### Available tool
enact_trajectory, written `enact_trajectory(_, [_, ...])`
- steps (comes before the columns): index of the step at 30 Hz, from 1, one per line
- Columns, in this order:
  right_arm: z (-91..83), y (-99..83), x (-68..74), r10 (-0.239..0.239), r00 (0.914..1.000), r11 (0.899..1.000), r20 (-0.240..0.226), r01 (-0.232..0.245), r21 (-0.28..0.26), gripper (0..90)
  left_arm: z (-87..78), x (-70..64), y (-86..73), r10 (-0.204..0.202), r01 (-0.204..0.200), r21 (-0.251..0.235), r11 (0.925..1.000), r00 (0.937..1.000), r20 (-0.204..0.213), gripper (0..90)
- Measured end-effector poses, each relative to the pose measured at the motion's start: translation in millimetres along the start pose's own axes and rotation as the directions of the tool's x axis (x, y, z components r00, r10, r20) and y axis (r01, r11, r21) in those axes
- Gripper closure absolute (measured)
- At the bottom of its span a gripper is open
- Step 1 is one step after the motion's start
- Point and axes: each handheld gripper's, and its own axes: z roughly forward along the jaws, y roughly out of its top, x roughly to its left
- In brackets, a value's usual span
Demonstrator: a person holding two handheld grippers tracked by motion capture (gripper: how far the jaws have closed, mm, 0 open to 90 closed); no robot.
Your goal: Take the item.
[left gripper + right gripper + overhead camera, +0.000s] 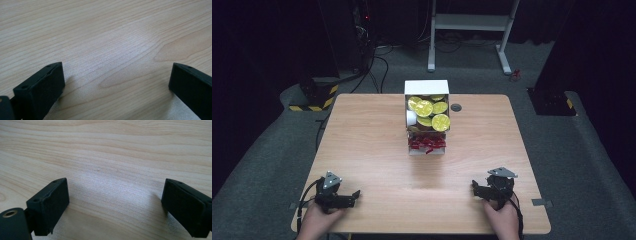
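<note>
Two grippers are here, one per hand. The left gripper (346, 199) rests near the front left corner of the table (362, 145), and the right gripper (486, 189) is near the front right corner; they are well apart from each other. One white box (427, 117) stands at the far middle of the table, near its back edge, well apart from both grippers. In its upper part I count approx. five round cups with yellow lids (440, 122) (some overlap, so the count is not sure), plus one white cup (411, 118) at its left side. The lower part holds small red packets (427, 144); they are too small to count.

The table is of light wood w/ visible grain and has one small dark round cap (456, 107) right beside the box. The room around is dark, w/ grey floor, cables, a white metal stand (472, 22) behind, and black-yellow striped marks on the floor.

In the left gripper view the left gripper (117, 75) has its jaws wide apart, w/ nothing between them, only bare wood. In the right gripper view the right gripper (115, 195) is the same: jaws spread wide and holding nothing.
</note>
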Motion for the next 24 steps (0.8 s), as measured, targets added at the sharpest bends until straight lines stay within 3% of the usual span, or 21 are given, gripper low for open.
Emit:
enact_trajectory(14, [-4.1,-3.5,-2.1,-0.028,0.9992,1.0,-0.028,0.028,0.005,7.7,1.2,-0.7,1.3,-0.006,0.006,0.0,1.0,1.0,-0.004,0.7])
enact_trajectory(18, [-6.5,-3.9,-9.7,-0.072,0.9941,0.997,-0.082,0.074,0.018,8.0,1.2,0.0,1.8,-0.003,0.003,0.001,1.0,1.0,-0.007,0.9])
enact_trajectory(24, [-6.8,-5.1,-13.4,-0.073,0.9945,0.997,-0.075,0.074,0.011,7.8,1.1,-1.1,1.7,-0.016,0.016,-0.001,0.9999,0.9996,-0.021,2.0])
